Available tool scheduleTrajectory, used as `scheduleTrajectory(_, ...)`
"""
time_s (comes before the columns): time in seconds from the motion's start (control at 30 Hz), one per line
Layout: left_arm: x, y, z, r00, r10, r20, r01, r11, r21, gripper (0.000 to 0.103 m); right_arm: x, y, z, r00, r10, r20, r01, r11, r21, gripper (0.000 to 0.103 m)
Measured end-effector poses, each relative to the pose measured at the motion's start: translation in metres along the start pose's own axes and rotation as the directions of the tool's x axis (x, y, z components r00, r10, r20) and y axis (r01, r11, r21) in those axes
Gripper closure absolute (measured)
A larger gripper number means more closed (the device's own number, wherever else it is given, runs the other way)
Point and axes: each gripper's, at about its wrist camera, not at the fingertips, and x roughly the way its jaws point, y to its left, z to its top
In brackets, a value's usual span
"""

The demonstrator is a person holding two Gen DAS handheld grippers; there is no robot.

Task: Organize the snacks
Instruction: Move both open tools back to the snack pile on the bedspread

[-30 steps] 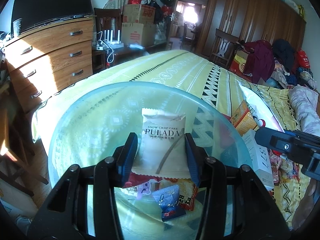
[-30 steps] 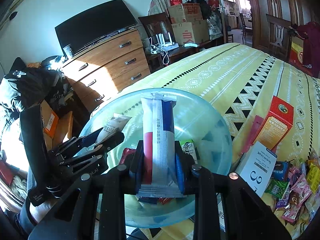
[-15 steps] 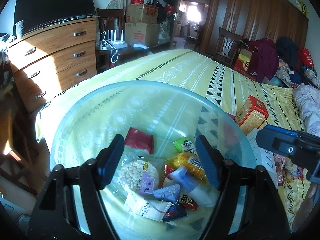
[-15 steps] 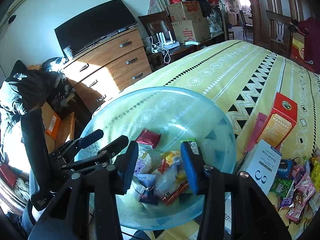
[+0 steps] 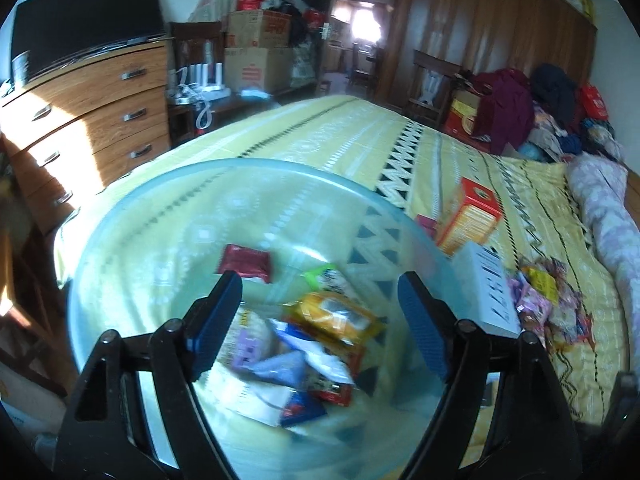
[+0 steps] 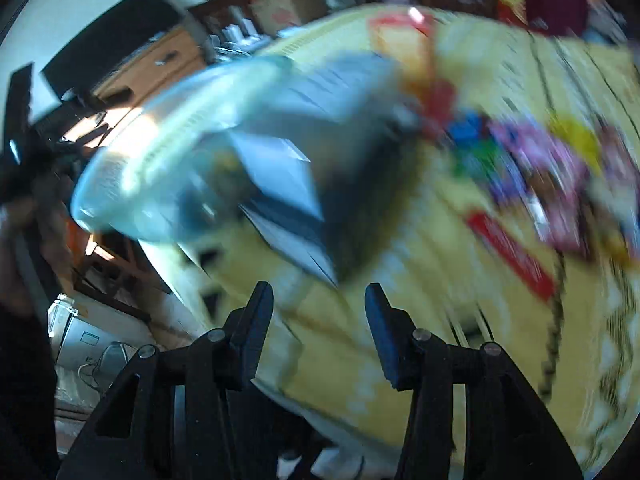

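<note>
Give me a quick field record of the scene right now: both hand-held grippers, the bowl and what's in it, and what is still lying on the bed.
left hand-held gripper: open, jaws just opened wider, nothing between them, above the bowl
right hand-held gripper: open, jaws just opened, empty, over the bedspread; view heavily blurred
translucent pale blue plastic bowl: on the bed's near end
bowl contents: mixed wrapped snacks, including a dark red packet and a yellow packet
beside bowl: orange carton, white box
loose snack pile: on the yellow patterned bedspread, not yet in bowl

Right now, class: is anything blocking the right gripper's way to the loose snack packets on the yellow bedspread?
Nothing visible does. The right gripper is open and empty, with bare yellow bedspread before the colourful snack packets; blur hides detail.
</note>
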Motion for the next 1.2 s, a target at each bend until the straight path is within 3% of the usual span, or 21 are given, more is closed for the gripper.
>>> scheduleTrajectory(0.13,-0.009,-0.060,-0.008,0.998,-0.068,-0.007,0.068,0.992,0.110,0.022,-0.017,-0.071,-0.074,0.998,-0.042,-0.054,0.052,0.979,0.197,0.051)
scheduleTrajectory(0.23,-0.018,-0.102,-0.014,0.993,-0.114,-0.020,0.116,0.977,0.180,0.022,-0.040,-0.105,-0.105,0.997,-0.077,-0.032,0.083,0.961,0.265,0.051)
scheduleTrajectory(0.47,-0.047,-0.181,-0.027,0.968,-0.230,-0.100,0.250,0.922,0.297,0.021,-0.084,-0.136,-0.124,0.991,-0.084,0.107,0.049,0.954,0.296,0.051)
scheduleTrajectory(0.63,-0.046,-0.233,-0.029,0.943,-0.287,-0.165,0.329,0.875,0.357,0.017,-0.091,-0.152,-0.138,0.986,-0.063,0.152,0.015,0.954,0.301,0.051)
scheduleTrajectory(0.8,0.002,-0.307,-0.021,0.911,-0.337,-0.238,0.409,0.812,0.416,0.015,-0.098,-0.172,-0.153,0.975,-0.107,0.194,0.043,0.951,0.306,0.051)
scheduleTrajectory(0.93,0.065,-0.370,-0.030,0.867,-0.367,-0.338,0.484,0.783,0.391,0.015,-0.110,-0.193,-0.160,0.968,-0.124,0.218,0.044,0.940,0.337,0.051)
scheduleTrajectory(1.07,0.112,-0.429,-0.054,0.857,-0.335,-0.393,0.500,0.728,0.470,0.015,-0.127,-0.217,-0.165,0.962,-0.138,0.235,0.043,0.929,0.367,0.051)
scheduleTrajectory(1.13,0.135,-0.449,-0.063,0.855,-0.319,-0.409,0.500,0.715,0.489,0.015,-0.132,-0.229,-0.164,0.962,-0.139,0.236,0.042,0.926,0.374,0.051)
scheduleTrajectory(1.2,0.152,-0.462,-0.064,0.865,-0.299,-0.403,0.483,0.714,0.506,0.015,-0.136,-0.240,-0.163,0.962,-0.135,0.236,0.036,0.924,0.382,0.051)
